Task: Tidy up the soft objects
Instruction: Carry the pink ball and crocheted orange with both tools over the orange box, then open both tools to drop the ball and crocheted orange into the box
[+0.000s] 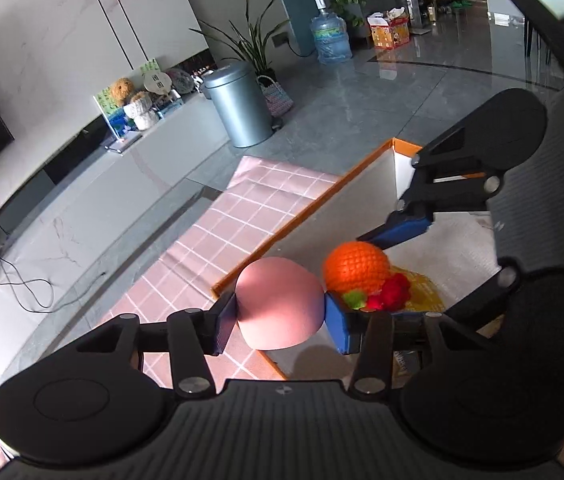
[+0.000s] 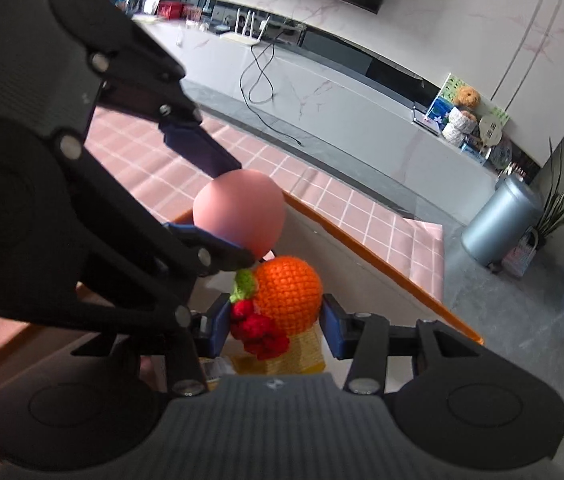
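Observation:
A smooth pink ball sits between the blue pads of my left gripper, which touch it on both sides. It hangs over the near corner of a white box with an orange rim. My right gripper is shut on an orange crocheted ball with red berries and a green tuft, held above the box's inside. In the right wrist view the pink ball floats just beyond the orange one. One right finger shows in the left wrist view; the other is hidden.
The box stands on a pink checked cloth. A yellow item lies inside the box under the orange ball. Beyond are a grey bin, a water bottle, a low bench with plush toys and a floor cable.

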Demonstrator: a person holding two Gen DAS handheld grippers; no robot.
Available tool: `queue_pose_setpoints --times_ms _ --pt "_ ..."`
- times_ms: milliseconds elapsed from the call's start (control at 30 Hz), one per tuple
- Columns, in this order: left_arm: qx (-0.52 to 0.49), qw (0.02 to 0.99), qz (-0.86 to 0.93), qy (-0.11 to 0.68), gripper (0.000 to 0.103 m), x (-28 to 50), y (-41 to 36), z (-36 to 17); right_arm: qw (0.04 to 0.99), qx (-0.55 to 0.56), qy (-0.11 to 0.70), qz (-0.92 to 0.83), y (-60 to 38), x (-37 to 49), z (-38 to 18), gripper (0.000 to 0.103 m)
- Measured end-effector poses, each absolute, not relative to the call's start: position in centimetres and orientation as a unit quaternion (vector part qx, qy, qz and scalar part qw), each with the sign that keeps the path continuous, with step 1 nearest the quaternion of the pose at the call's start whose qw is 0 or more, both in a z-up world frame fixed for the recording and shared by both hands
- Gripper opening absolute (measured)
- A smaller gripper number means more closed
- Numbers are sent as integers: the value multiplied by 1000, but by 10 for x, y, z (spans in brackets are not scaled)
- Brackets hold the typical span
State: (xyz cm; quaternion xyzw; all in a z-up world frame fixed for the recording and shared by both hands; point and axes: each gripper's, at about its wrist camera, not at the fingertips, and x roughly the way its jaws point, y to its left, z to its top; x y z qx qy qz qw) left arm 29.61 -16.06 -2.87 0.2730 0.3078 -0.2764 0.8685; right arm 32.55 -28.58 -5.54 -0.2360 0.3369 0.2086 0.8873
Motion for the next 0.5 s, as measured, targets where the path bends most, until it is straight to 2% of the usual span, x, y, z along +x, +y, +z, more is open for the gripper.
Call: queue_pose_setpoints --times_ms 167,400,500 --pt "267 868 -276 315 62 304 -163 -37 880 -239 353 207 -287 331 -63 49" --pt "246 879 -267 308 83 308 -156 -38 885 -227 355 200 -292 332 -63 59" --pt "234 881 -270 310 84 311 -154 -36 885 -228 354 198 -290 329 -63 63"
